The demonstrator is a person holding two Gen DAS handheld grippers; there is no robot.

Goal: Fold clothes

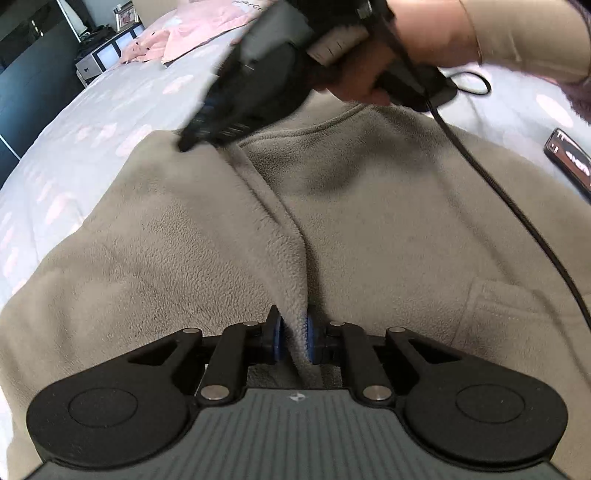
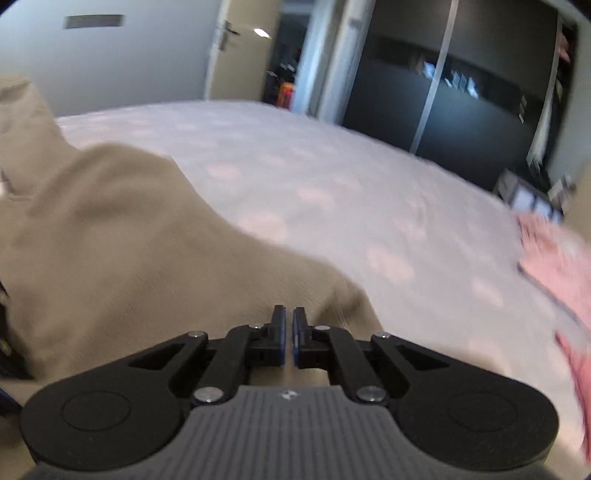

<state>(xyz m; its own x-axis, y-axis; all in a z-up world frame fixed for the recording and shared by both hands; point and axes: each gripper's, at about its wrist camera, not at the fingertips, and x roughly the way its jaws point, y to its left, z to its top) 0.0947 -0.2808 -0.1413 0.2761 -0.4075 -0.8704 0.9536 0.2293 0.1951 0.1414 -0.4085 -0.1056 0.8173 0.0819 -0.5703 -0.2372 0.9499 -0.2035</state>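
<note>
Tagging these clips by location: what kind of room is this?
Most likely a bedroom: a taupe fleece garment lies on a bed with a spotted cover, beside a dark mirrored sliding wardrobe and an open door.

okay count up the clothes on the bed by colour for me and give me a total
Taupe fleece jacket, pinched at its front edge by the left gripper: 1
Pink garments in a heap at the bed's far corner: count unclear, bunched together, at least 1
Total: at least 2

Black tool (image 1: 294,341) with blue pads, silver screws, ribbed grey housing.
</note>
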